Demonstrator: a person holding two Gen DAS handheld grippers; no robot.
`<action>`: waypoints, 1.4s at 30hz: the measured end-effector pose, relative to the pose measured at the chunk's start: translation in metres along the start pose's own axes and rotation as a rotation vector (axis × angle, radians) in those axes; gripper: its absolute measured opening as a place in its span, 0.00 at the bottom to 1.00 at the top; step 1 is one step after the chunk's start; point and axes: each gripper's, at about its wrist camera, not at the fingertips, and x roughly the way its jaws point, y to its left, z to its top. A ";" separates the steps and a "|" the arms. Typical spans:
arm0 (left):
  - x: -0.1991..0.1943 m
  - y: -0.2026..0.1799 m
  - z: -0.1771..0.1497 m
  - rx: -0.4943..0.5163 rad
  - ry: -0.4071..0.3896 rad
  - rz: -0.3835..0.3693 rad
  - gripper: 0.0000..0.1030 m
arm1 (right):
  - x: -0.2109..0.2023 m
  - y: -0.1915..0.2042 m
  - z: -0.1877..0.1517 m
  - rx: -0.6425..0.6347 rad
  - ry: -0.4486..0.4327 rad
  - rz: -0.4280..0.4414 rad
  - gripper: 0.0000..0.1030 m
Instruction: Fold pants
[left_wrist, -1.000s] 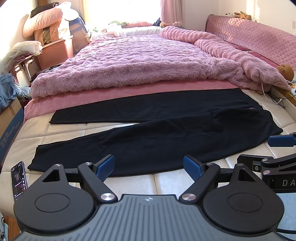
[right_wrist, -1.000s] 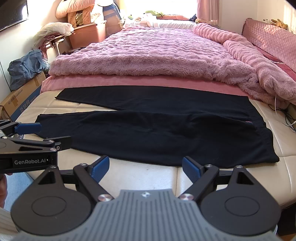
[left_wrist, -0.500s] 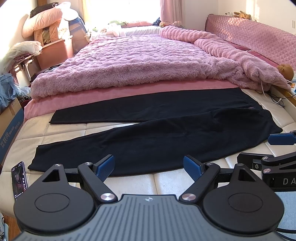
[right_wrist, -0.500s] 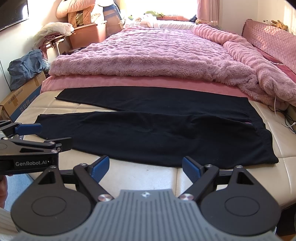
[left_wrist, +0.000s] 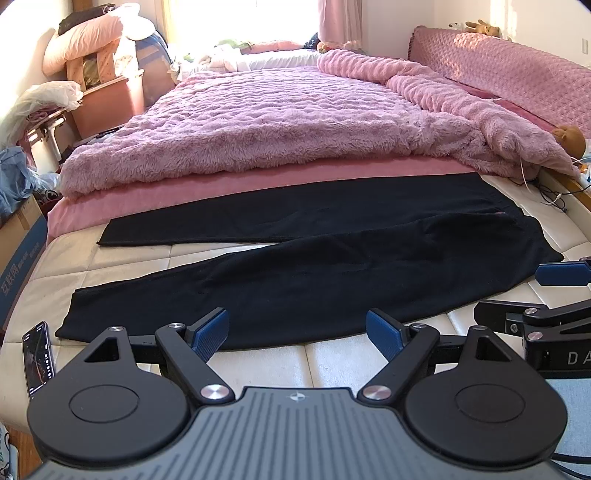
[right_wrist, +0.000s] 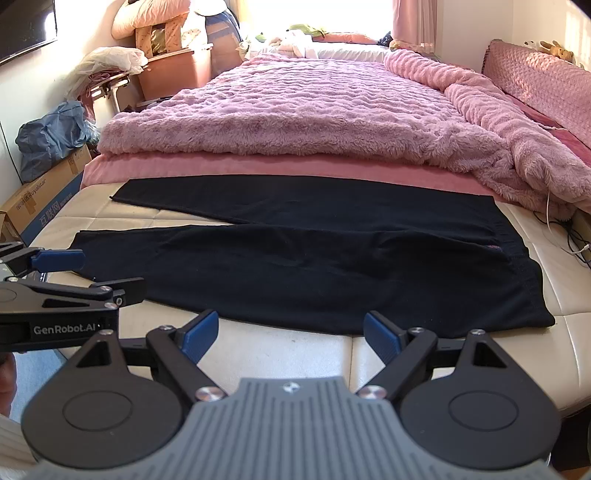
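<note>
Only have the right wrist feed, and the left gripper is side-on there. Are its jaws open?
Observer: Yes. In the left wrist view the left gripper is open, with its blue pads wide apart and gripping nothing.
Operator: Anything by the near leg's cuff? The gripper blocks it for me.
Observer: A phone lies on the mattress just beside that cuff, screen lit. A strip of mattress shows between it and the pants.
Operator: Is the cuff itself flat?
Observer: Yes, the cuff lies flat and unfolded.
</note>
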 end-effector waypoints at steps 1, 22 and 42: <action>0.000 0.000 0.000 0.000 0.000 0.000 0.96 | 0.000 0.000 0.000 0.000 0.001 0.000 0.80; -0.001 0.000 -0.001 -0.001 -0.002 0.000 0.96 | -0.002 0.005 -0.003 -0.001 -0.006 -0.024 0.80; -0.001 0.001 0.000 -0.001 -0.002 -0.001 0.96 | -0.002 0.005 -0.004 0.001 -0.007 -0.022 0.80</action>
